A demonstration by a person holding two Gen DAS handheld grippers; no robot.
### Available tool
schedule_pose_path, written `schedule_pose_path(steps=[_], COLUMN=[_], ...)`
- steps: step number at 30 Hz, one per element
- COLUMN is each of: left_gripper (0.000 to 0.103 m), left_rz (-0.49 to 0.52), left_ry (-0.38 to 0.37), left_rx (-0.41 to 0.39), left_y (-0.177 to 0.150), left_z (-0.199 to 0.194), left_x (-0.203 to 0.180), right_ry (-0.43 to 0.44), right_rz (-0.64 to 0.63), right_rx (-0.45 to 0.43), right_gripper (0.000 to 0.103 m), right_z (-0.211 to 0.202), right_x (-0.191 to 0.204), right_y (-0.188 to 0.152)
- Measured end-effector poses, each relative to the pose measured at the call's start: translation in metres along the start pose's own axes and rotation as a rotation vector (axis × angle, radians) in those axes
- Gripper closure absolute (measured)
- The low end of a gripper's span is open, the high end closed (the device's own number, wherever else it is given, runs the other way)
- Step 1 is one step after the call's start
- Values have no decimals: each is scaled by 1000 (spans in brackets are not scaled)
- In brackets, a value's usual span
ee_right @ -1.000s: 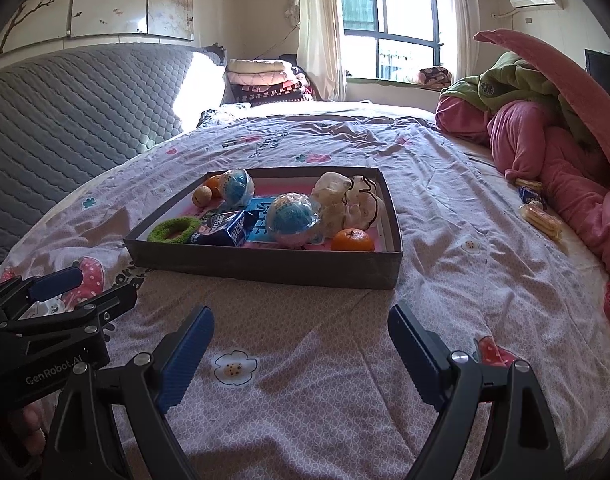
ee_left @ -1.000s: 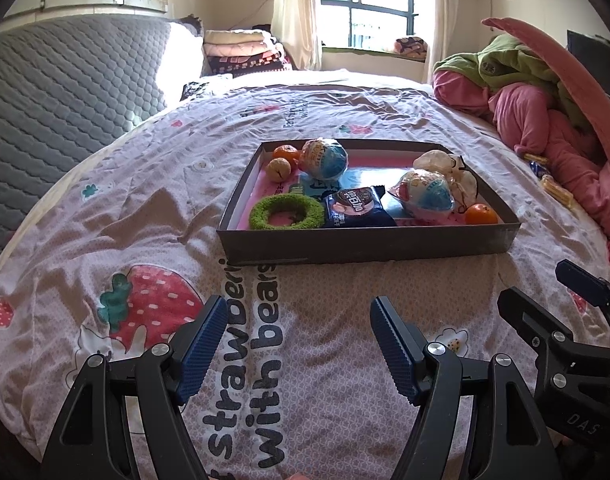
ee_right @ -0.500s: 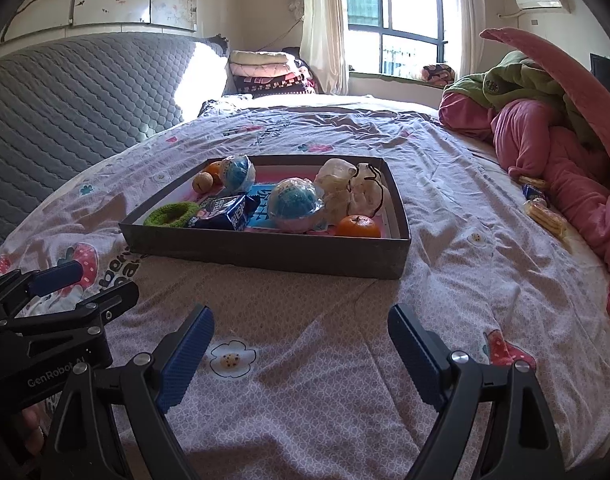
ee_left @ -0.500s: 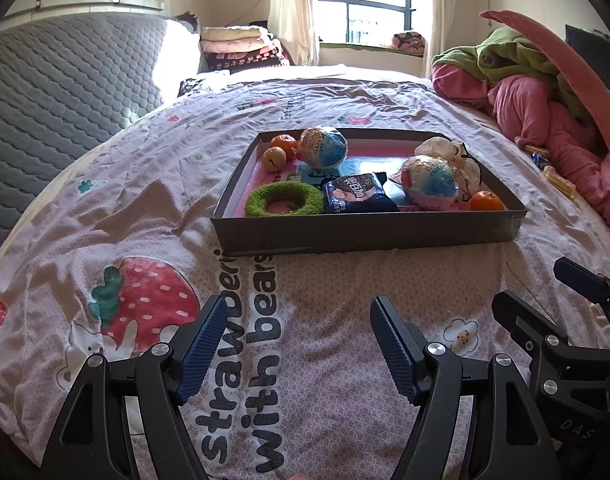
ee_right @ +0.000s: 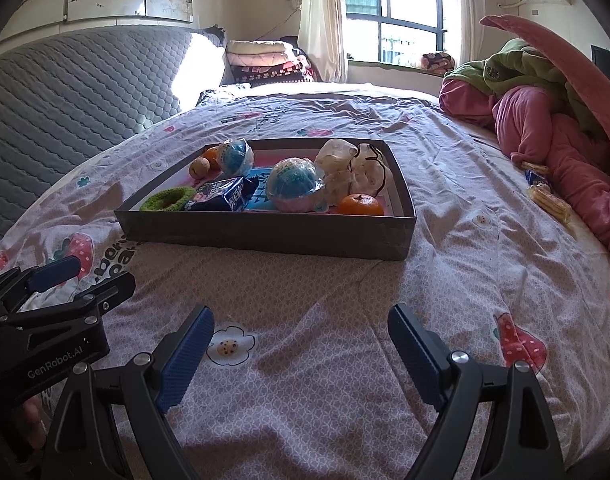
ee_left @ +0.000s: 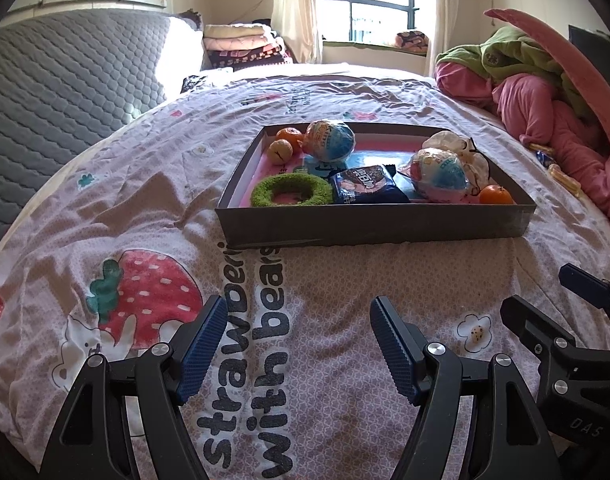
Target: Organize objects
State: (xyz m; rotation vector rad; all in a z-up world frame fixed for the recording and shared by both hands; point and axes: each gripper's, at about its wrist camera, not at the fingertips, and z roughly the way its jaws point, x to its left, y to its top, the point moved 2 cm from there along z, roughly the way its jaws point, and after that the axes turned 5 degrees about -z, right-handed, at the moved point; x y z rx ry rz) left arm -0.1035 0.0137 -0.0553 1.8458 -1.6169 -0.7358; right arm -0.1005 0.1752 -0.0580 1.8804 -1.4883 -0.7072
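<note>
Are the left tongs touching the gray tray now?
Apart. In the left wrist view, the open left tongs end well short of the gray tray, with a wide strip of printed bedsheet visible between them.

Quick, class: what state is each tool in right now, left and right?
Left tool: open, holding nothing, above the bedsheet.
Right tool: open, holding nothing, short of the tray.
</note>
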Motion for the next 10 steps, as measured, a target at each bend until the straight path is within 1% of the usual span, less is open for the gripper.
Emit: schedule_pose_path(steps=[10], left_gripper=[28], left_rz=[5], left_ry=[-7], left_rx=[11], left_y=[-3], left_z=[2], left_x=[0], right_ry=[7], right_rz=[-5], right_rx=[11], right_gripper=[14], right_z=[2], right_x=[1], right_y=[-1])
